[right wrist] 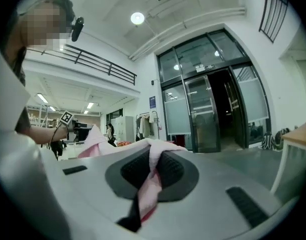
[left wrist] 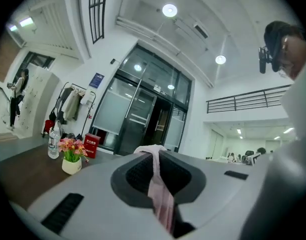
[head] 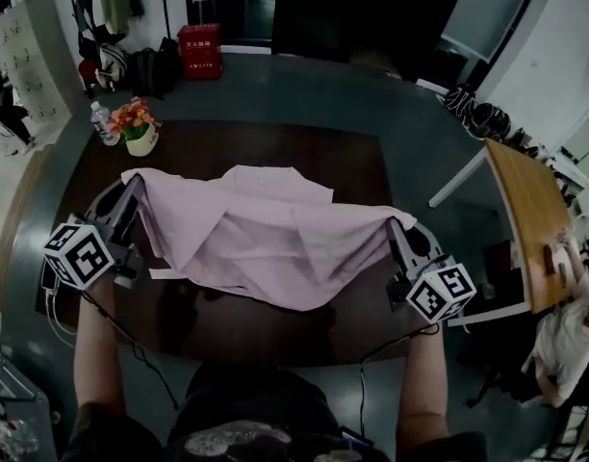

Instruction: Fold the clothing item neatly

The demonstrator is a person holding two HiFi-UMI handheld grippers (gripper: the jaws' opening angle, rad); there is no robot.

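A pale pink shirt [head: 266, 234] hangs stretched between my two grippers above the dark brown table [head: 227, 330]. My left gripper [head: 133, 189] is shut on the shirt's left corner, and a strip of pink cloth [left wrist: 158, 184] is pinched between its dark pads. My right gripper [head: 396, 227] is shut on the right corner, with pink cloth [right wrist: 150, 176] bunched between its pads. The shirt's middle sags down toward the tabletop, and its collar end lies at the far side.
A white pot of flowers [head: 136, 128] and a water bottle [head: 102, 123] stand at the table's far left corner. A red box [head: 200, 51] sits on the floor beyond. A wooden desk [head: 530, 215] with a seated person stands at the right.
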